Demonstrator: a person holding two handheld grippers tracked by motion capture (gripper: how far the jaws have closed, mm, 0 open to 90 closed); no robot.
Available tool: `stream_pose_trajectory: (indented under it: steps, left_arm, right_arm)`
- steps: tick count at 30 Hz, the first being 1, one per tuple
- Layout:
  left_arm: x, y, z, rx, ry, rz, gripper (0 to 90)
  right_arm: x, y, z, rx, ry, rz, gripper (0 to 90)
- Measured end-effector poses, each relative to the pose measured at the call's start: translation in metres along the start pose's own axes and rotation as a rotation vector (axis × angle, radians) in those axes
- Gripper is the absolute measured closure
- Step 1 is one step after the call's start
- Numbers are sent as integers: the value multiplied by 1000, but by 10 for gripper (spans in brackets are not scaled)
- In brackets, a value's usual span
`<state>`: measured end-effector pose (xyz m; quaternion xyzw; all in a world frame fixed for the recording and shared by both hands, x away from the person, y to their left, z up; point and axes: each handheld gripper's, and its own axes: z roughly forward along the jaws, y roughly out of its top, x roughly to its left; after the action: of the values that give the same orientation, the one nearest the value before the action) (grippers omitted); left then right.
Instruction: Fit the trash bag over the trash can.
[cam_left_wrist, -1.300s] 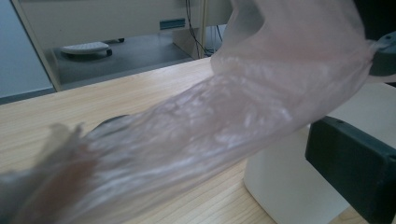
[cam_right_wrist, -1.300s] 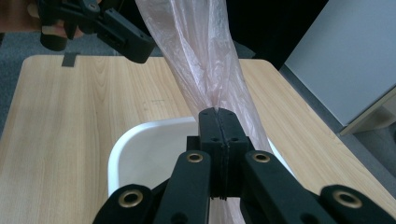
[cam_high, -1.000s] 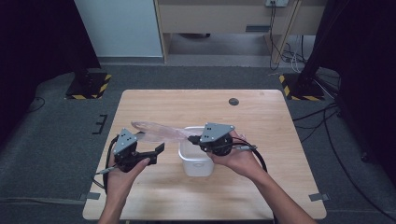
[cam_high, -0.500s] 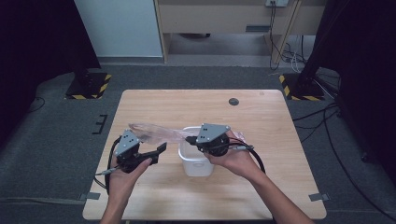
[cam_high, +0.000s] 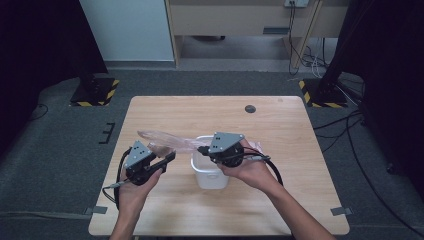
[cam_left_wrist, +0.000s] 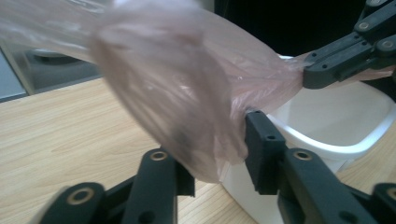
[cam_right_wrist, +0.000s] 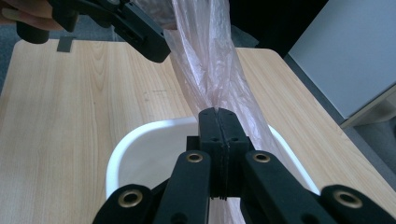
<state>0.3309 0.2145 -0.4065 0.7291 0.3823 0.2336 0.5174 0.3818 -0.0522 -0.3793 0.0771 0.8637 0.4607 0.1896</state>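
Both tools are working one pink plastic bag (cam_high: 170, 141) now. My right tool (cam_right_wrist: 218, 114) is clamping it with jaws fully closed above the white bin (cam_high: 210, 175); my left tool (cam_left_wrist: 212, 140), jaws parted around loose film, is moving in closer, so I'm probably spreading the mouth to line the bin.

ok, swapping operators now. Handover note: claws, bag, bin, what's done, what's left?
Right claw: shut on the pink plastic bag, pinching it above the white bin.
Left claw: open, jaws either side of the bag's bunched end, not clamped.
Bin sits mid-table on the wooden table, apparently empty; the bag stretches in the air between the claws, not in the bin.
Done: bag lifted and held over the bin.
Left, probably: close the left claw, spread the bag open, fit it into the bin.
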Motion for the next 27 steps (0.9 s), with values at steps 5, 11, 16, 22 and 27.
stream_pose_trajectory:
  steps: [5, 11, 16, 22, 27]
  left_arm:
    - [-2, 0, 0, -1, 14, 21, 787]
    - [-1, 0, -1, -10, 27, 20, 857]
    - [2, 0, -3, -25, 55, 11, 882]
    - [6, 1, -8, -42, 77, 4, 887]
    - [12, 1, -14, -49, 88, 4, 887]
  right_arm:
    - [0, 0, 1, -3, 2, 3, 900]
    - [1, 1, 3, -10, 9, 14, 886]
    - [0, 2, 1, -20, 4, 38, 765]
    - [-4, 2, -10, -44, 4, 65, 629]
    - [-7, 1, -22, -58, -3, 86, 571]
